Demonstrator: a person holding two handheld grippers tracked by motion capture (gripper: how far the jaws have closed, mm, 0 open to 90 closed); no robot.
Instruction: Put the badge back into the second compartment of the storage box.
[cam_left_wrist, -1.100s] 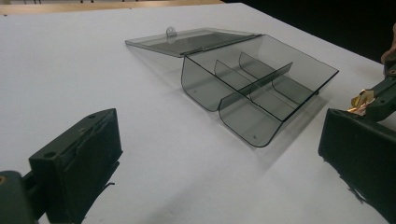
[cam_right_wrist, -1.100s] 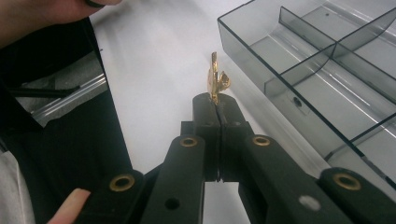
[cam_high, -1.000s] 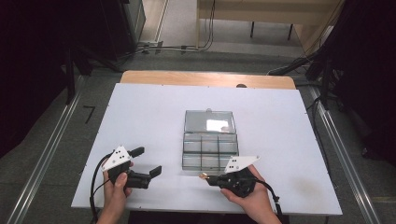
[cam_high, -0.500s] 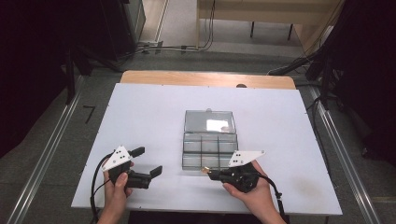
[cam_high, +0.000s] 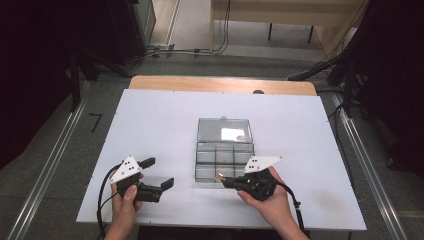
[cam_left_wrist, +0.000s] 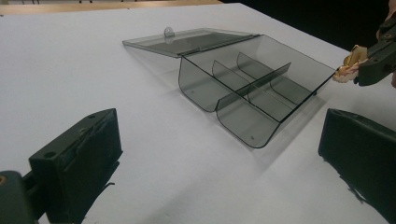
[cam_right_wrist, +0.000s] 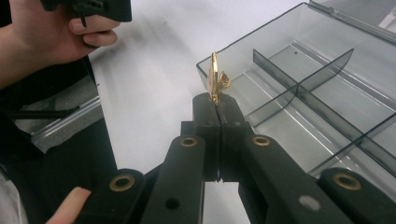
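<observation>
— While you count, start big: how many tables?

— One table, white, with a wooden strip along its far edge.

— And on it?

— One box of smoky clear plastic, near the middle. Its one lid is swung back and lies flat behind it, with a single small knob on top. Dividers split the tray into six cells, two rows of three, as far as the high view lets me count.

— Grippers?

— Two, one in each hand. The left gripper sits well to the left of the box, its two jaws standing wide apart with nothing but bare table between them.

— The right one?

— The right gripper is just at the box's near edge. Its two jaws are pressed together, pinching one small gold clip.

— Where is that clip exactly?

— It sticks up from the jaw tips, held clear of the table, right beside the near left corner of the box. Whether it touches the wall I cannot tell.

— Anything in the cells?

— I see none holding anything.
</observation>
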